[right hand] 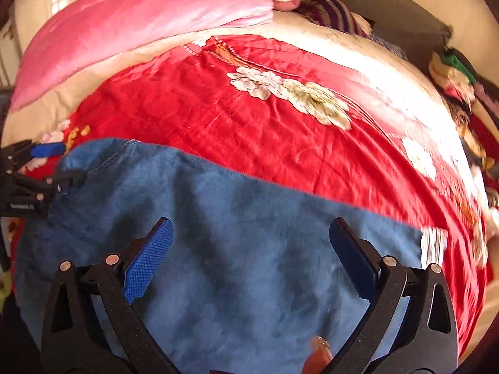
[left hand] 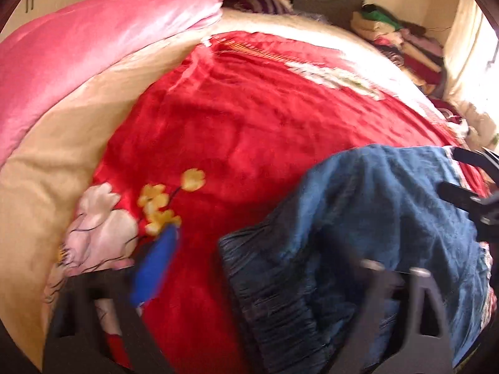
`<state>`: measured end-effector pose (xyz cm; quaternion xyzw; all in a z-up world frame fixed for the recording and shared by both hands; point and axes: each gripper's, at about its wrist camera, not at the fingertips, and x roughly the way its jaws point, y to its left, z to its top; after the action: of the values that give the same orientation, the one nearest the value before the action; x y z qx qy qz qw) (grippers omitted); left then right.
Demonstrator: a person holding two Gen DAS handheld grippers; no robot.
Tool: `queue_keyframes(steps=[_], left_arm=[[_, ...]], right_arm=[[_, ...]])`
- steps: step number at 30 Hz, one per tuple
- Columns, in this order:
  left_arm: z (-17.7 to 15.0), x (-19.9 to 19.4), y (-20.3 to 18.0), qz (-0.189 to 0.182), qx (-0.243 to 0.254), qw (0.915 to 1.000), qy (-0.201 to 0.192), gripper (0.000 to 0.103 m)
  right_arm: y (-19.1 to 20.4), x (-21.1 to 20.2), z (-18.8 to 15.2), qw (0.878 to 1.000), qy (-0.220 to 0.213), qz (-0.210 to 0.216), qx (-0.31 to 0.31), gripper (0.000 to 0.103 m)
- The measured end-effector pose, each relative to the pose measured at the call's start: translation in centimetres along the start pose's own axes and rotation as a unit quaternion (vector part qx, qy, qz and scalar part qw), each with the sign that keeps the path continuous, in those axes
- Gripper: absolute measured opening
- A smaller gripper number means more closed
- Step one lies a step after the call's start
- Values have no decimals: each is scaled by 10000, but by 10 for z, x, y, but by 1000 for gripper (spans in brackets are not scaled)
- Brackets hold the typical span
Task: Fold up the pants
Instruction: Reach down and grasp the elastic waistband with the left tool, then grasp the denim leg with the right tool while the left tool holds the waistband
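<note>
Blue denim pants (right hand: 237, 243) lie spread on a red flowered blanket (right hand: 249, 131); in the left wrist view the pants (left hand: 374, 218) sit at the lower right, elastic waistband (left hand: 271, 283) toward me. My right gripper (right hand: 249, 258) is open, its blue fingers (right hand: 149, 258) spread above the pants, holding nothing. My left gripper (left hand: 249, 280) is blurred; one blue finger (left hand: 156, 268) is over the blanket and the other is over the pants, wide apart. It also shows in the right wrist view (right hand: 50, 168) at the pants' left corner, jaws apart.
A pink quilt (left hand: 87, 68) lies folded along the bed's far left. A pile of clothes (left hand: 402, 43) is stacked beyond the bed at the far right. A beige blanket border (left hand: 46, 162) runs around the red area.
</note>
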<state>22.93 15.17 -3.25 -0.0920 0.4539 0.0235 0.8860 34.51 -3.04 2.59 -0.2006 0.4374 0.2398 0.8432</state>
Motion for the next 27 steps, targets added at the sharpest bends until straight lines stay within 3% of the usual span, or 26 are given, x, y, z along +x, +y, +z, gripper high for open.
queue_keyframes(steps=[1, 4, 13, 20, 27], left_arm=[[-1, 2, -1, -181, 2, 9998, 26, 55], [-4, 1, -9, -122, 318, 9994, -12, 41], [-17, -42, -11, -247, 502, 9962, -666, 36], [-22, -61, -16, -323, 630, 9930, -940, 36], [-21, -56, -17, -261, 698, 9934, -875, 36]], right_arm=[[1, 5, 3, 9999, 12, -3, -120, 95], [0, 14, 9, 9997, 31, -2, -261, 95], [15, 34, 24, 9956, 97, 162, -913, 95], [42, 44, 24, 9846, 99, -12, -1745, 92], [57, 41, 15, 9808, 3, 769, -1792, 12]])
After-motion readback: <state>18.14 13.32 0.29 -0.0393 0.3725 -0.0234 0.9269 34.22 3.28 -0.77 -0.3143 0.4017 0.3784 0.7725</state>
